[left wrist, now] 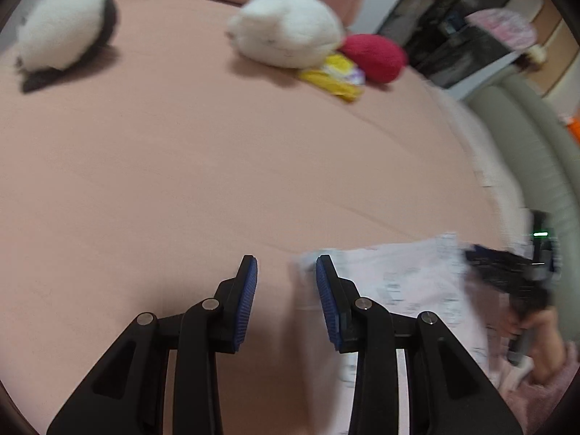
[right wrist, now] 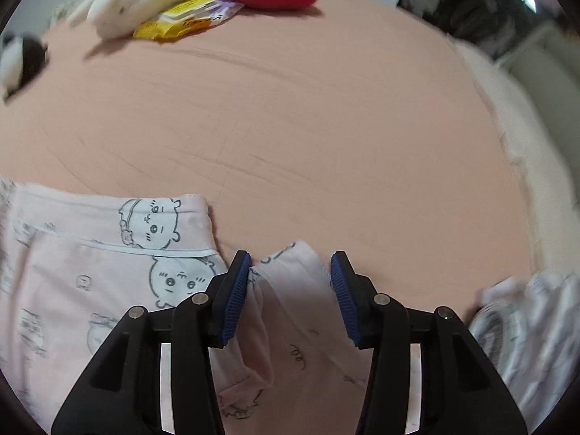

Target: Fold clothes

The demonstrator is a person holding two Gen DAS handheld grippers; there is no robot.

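Observation:
A pale pink garment (right wrist: 108, 272) printed with cartoon bears lies on the pink bed sheet (right wrist: 290, 127) near the front edge. A loose fold of it (right wrist: 290, 290) lies between the fingers of my right gripper (right wrist: 290, 279), which is open just above it. My left gripper (left wrist: 286, 282) is open and empty over the sheet, its right finger at the garment's left corner (left wrist: 398, 282). The right gripper with the hand holding it (left wrist: 522, 290) shows blurred at the right of the left wrist view.
Stuffed toys sit at the far side of the bed: a panda (left wrist: 61, 32), a white plush (left wrist: 286, 29) and a red plush (left wrist: 373, 56), with a yellow packet (left wrist: 333, 76). A white blanket (right wrist: 525, 166) lies along the right edge. More patterned cloth (right wrist: 525, 322) lies at the right.

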